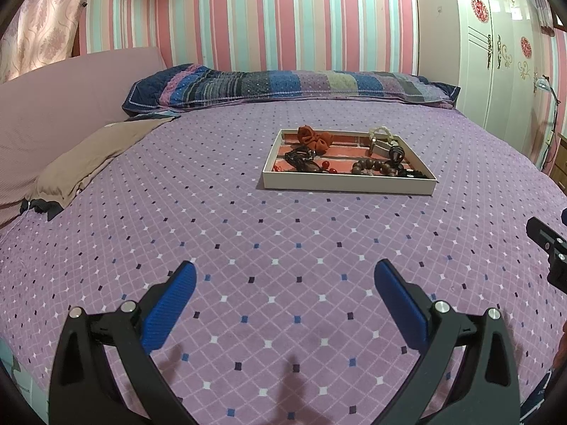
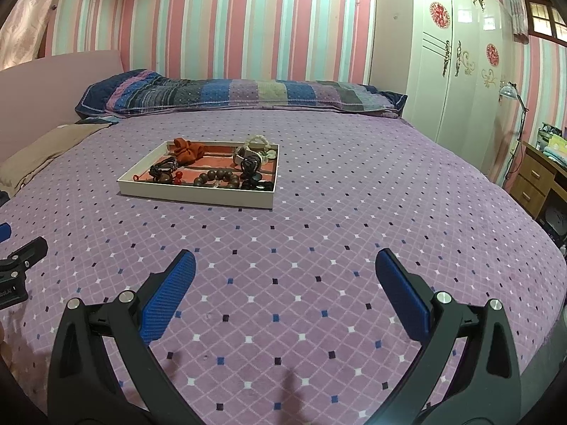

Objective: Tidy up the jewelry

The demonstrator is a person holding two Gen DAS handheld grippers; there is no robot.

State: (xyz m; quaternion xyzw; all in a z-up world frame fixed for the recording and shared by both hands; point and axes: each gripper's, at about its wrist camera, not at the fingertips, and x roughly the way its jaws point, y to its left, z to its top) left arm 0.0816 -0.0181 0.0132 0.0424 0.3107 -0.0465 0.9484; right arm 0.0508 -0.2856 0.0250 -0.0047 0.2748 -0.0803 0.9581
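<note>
Purple bedspread (image 1: 248,219): diamond-patterned cloth, spread under both grippers and bare between their fingers.
Left gripper (image 1: 285,276): blue-padded fingers spread wide apart, holding nothing, hovering over the cloth.
Right gripper (image 2: 285,265): jaws likewise parted wide and empty, low above the bedspread; its black body shows at the right edge of the left wrist view.
Tray (image 1: 349,186): shallow white box with a reddish lining, resting on the bed well ahead of the left gripper and slightly to its right; ahead and to the left of the right gripper (image 2: 195,196).
Scrunchie (image 1: 313,138): rust-orange fabric, at the tray's far left part.
Wooden bead bracelet (image 1: 374,168): brown beads, near the tray's front wall, right of centre.
Pale bead bracelet (image 1: 381,132): at the far right corner.
Dark cords and red beads (image 1: 306,163): tangled at the front left; individual pieces are hard to tell apart.
Pillow (image 1: 283,85): striped blue and purple, beyond the tray against the striped wall.
</note>
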